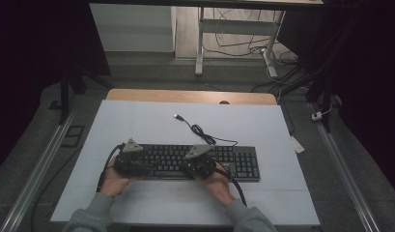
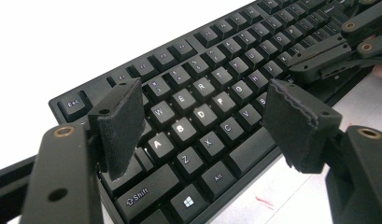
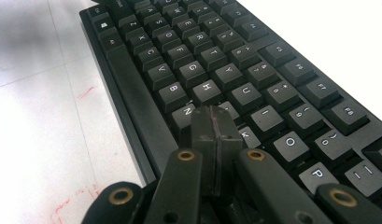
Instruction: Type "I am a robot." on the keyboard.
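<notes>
- My two hands come in from the near edge of the white surface [image 1: 137, 121], one tool in each, both over the black keyboard [image 1: 233, 162] that lies across the middle of it.
- My left tool [image 2: 205, 123] hangs above the keyboard's left end, its jaws spread wide with nothing between them; the A, S, D and F keys show in the gap below.
- My right tool [image 3: 213, 122] has its jaws pressed flat together, pinching nothing, with the tip down on the keys just below H and beside K.
- From my left tool's view, the right one sits farther along the same key rows.
- Beyond the keyboard, its black cable [image 1: 201, 130] coils on the surface and ends in a USB plug [image 1: 177, 116], lying loose.
- Farther off, the wooden table edge [image 1: 190, 96] shows past the white sheet.
</notes>
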Motion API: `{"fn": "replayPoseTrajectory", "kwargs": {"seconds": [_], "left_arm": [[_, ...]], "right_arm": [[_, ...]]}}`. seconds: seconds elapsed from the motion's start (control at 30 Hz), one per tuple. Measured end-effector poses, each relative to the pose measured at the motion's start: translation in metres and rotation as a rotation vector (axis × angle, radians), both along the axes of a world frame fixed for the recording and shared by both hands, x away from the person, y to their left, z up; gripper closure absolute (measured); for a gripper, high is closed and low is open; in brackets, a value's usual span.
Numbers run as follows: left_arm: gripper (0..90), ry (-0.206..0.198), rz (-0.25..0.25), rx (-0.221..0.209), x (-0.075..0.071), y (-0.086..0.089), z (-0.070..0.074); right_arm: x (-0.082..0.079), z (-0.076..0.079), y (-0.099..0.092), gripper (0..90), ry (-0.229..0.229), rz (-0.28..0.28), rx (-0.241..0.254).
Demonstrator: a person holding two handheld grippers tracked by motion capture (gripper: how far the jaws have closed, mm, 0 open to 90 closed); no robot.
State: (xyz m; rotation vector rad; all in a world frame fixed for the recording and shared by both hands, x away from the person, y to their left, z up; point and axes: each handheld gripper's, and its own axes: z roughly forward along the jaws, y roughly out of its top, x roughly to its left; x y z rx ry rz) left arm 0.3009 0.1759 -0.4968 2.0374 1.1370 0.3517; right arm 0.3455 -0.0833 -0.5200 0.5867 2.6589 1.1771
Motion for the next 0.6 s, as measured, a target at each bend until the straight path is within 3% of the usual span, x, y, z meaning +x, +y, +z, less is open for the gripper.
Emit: {"fn": "replayPoseTrajectory", "kwargs": {"seconds": [0.6], "left_arm": [[28.7, -0.008, 0.006, -0.006, -0.001, 0.002, 0.002]], "right_arm": [[-0.003, 0.017, -0.021, 89.5, -0.019, -0.036, 0.083]]}}
